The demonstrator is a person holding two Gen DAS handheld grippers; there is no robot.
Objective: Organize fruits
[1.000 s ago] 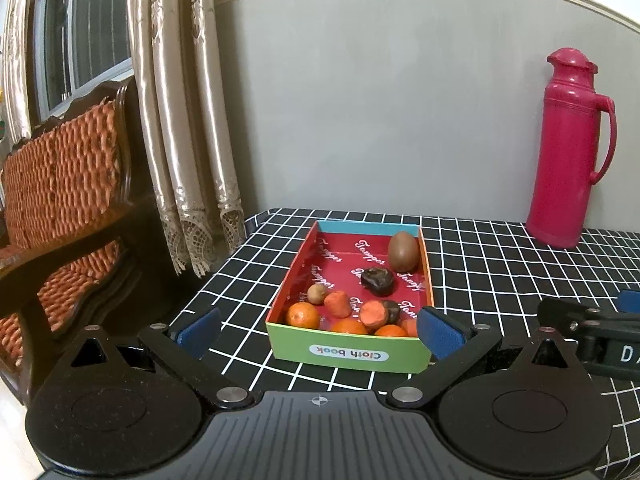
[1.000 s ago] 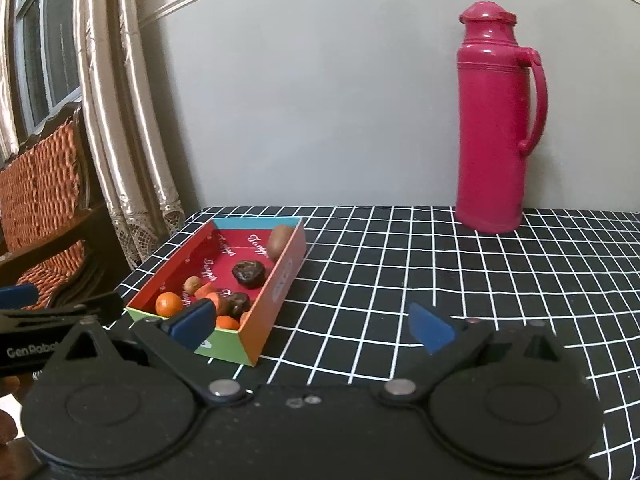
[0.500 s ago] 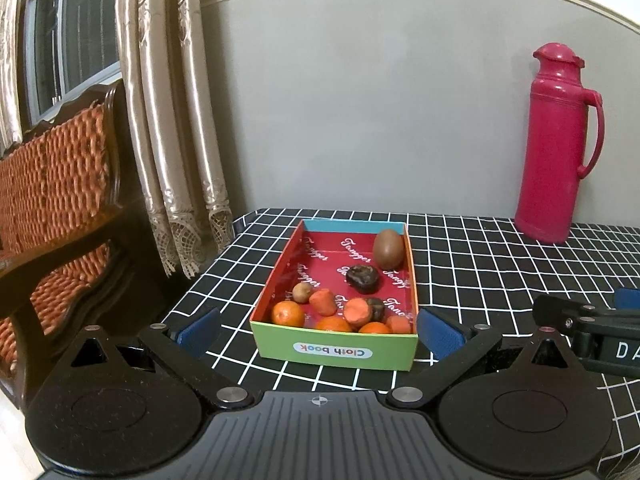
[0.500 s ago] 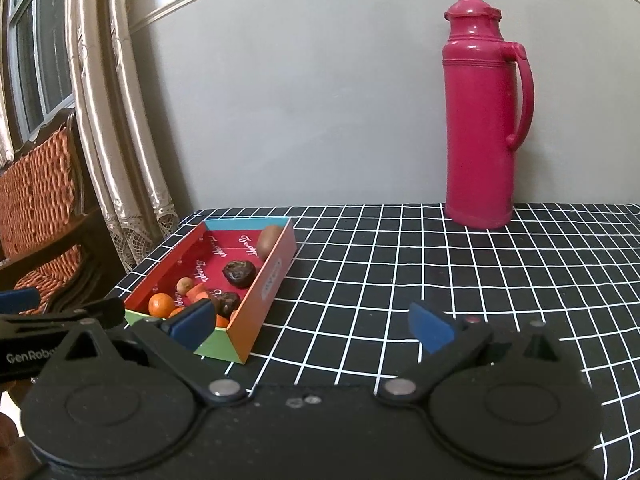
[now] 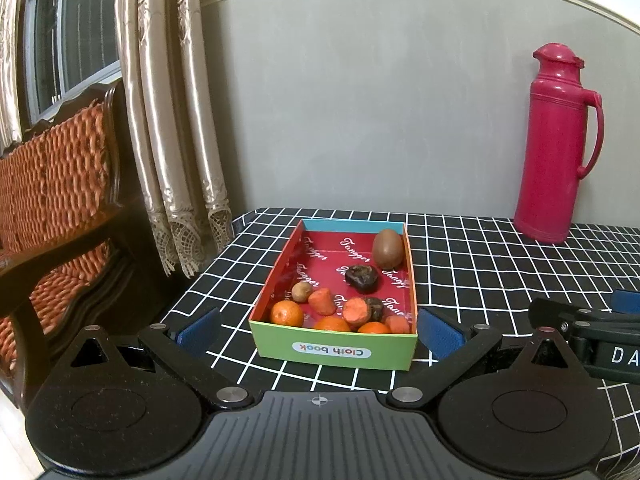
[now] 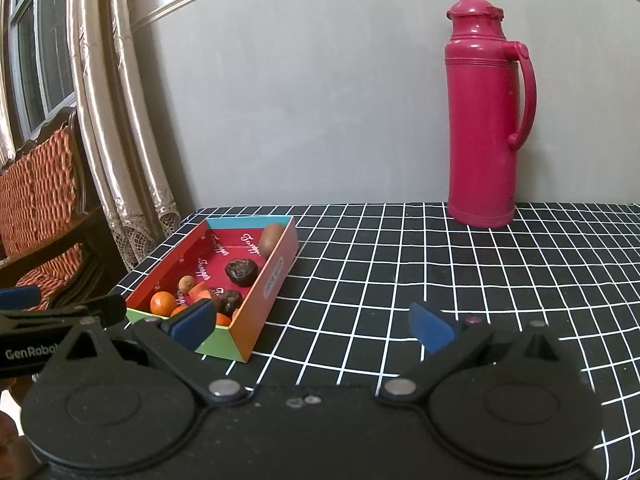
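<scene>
Left wrist: box (image 5: 334,354) holds mixed fruits (image 5: 340,304); both grippers wide open, empty.

Open box (image 5: 335,354) on tablecloth; mixed fruits (image 5: 287,314) inside, clustered near front

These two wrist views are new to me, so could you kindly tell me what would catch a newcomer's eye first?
The tall pink thermos stands out most, upright at the far edge of the black checked tablecloth against the grey wall. Next is the colourful cardboard box near the table's left end, holding small oranges, carrot pieces, dark dried fruits and a brown kiwi. The left gripper frames the box, open and empty.
</scene>
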